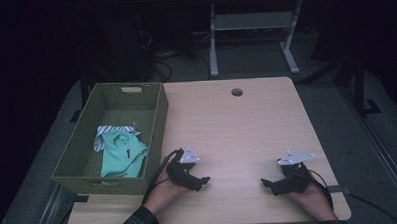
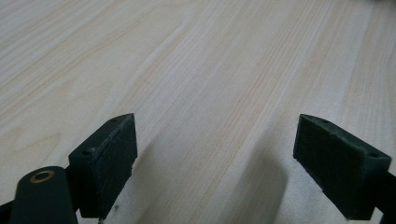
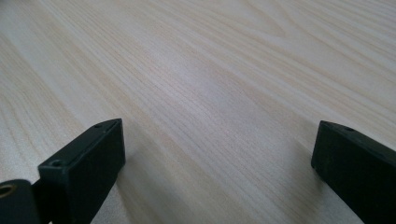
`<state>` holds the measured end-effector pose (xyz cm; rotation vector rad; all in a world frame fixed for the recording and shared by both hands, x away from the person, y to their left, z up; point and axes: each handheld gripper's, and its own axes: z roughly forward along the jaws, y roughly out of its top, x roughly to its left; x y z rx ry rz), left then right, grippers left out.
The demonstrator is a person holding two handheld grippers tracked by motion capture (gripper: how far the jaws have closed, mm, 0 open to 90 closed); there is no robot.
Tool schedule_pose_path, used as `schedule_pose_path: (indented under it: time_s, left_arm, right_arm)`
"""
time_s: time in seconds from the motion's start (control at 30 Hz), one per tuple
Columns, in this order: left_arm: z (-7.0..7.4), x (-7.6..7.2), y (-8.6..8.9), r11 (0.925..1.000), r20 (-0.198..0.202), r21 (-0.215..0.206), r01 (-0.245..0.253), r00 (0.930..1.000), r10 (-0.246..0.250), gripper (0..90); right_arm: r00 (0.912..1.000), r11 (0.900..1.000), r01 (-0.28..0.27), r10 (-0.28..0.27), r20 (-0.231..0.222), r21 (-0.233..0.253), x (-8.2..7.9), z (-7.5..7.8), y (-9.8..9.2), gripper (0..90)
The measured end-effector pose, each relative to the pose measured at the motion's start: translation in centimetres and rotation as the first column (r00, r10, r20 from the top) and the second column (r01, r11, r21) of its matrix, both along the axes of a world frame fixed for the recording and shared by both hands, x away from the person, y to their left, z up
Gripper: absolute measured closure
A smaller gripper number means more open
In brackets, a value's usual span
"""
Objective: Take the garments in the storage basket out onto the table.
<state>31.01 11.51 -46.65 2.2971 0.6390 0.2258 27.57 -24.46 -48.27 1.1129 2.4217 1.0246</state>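
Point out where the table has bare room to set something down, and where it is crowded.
Most of the table is bare: the whole stretch from the basket to the right edge, back to the round hole, and the strip between the left tongs and right tongs. Crowded: the basket's near half, holding folded clothes, and the front edge by the hands.

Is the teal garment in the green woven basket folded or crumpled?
Crumpled: the teal garment lies bunched in uneven folds inside the green woven basket, partly over a striped cloth.
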Motion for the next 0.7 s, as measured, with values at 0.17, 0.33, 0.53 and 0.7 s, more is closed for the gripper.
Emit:
schedule_pose_path:
  time_s: [0.17,0.33,0.53,0.7]
  left_arm:
    - [0.6,0.1,0.1,0.9999,0.014,-0.012,-0.008,0.9999,0.009,13.2]
    - [0.8,0.1,0.2,0.9999,0.008,-0.013,-0.002,1.0,0.003,13.1]
    - [1.2,0.0,0.1,0.9998,0.018,-0.016,-0.011,0.9998,0.012,13.2]
    - [1.4,0.1,0.1,0.9998,0.016,-0.02,-0.006,0.9999,0.006,13.2]
  right_arm:
    - [1.0,1.0,0.005,-0.005,-0.003,0.0,0.0,0.0,0.0,2.5]
    - [1.0,1.0,0.003,-0.003,-0.002,-0.001,0.0,0.0,0.0,2.5]
    - [0.9999,1.0,0.008,-0.008,-0.008,0.0,0.0,0.0,0.1,2.5]
    - [1.0,1.0,0.001,-0.001,-0.003,0.001,0.1,0.0,0.1,2.4]
